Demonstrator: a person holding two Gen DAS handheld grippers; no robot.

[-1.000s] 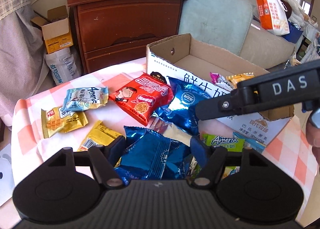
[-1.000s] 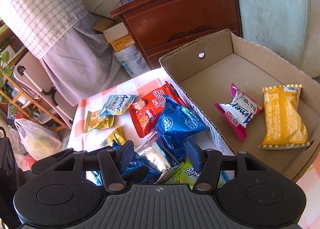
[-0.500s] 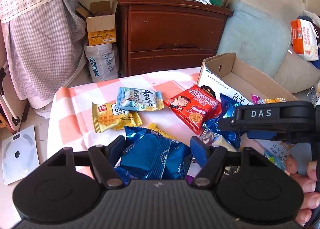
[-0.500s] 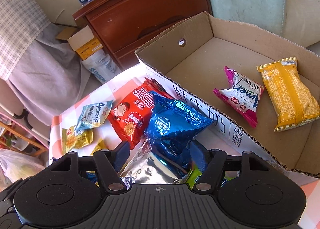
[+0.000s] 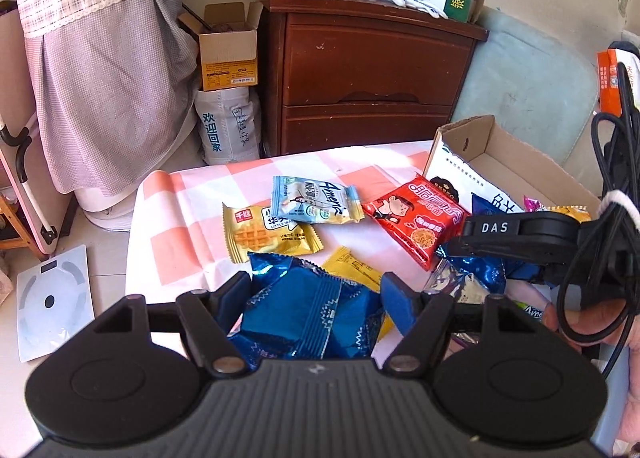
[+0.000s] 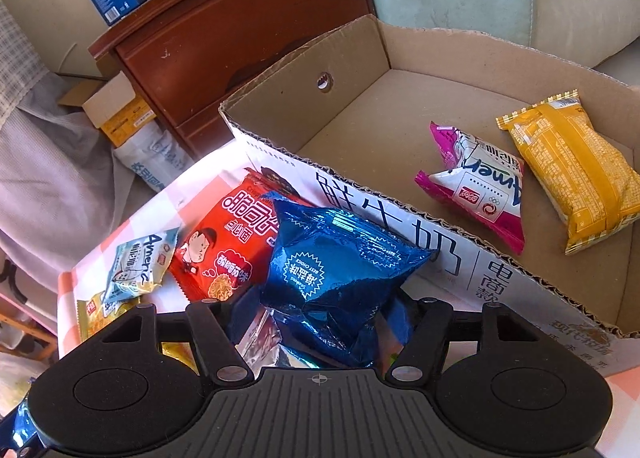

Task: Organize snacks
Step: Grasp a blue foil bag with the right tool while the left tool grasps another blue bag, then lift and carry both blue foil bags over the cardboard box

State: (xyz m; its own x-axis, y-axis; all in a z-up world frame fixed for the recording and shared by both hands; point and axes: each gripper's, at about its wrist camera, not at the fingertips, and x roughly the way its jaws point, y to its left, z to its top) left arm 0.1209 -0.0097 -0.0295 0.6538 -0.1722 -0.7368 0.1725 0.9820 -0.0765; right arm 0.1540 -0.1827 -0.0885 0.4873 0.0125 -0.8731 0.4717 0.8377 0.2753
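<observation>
The right gripper is closing on a puffy blue foil packet between its jaws; the lift into the cardboard box just beyond comes next, likely once gripped.

Left gripper grips blue packet (snacks beyond).
</observation>
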